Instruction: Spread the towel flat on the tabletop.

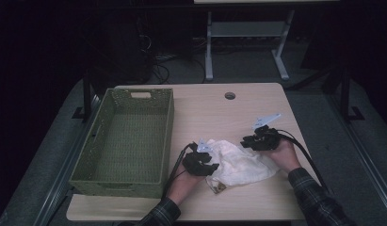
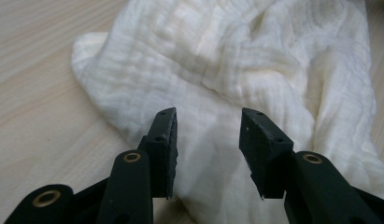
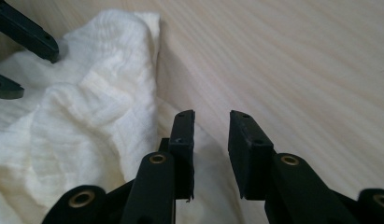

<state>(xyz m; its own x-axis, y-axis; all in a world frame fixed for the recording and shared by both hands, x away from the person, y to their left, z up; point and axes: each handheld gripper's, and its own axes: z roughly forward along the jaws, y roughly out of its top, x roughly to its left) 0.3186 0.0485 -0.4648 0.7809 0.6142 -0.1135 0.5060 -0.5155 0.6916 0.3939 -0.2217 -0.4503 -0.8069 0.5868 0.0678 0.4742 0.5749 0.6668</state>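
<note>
A crumpled white cloth [image 1: 240, 165] lies on the wooden table [image 1: 214, 110] near its front edge, between my two grippers. My left gripper [image 1: 211, 157] rests at the cloth's left side; in the left gripper view it is open [image 2: 208, 114], its jaws straddling the cloth [image 2: 255, 60] without pinching it. My right gripper [image 1: 247, 141] sits at the cloth's far right edge. The right gripper view shows it open [image 3: 212, 114], just over the cloth's border [image 3: 87, 107] and bare table. The left gripper's fingertips [image 3: 26, 35] show at that view's top left.
An empty green woven basket [image 1: 167, 136] stands on the left half of the table, close to my left hand. A round cable hole [image 1: 229, 95] sits near the table's far edge. A white desk frame [image 1: 247, 33] stands on the floor beyond.
</note>
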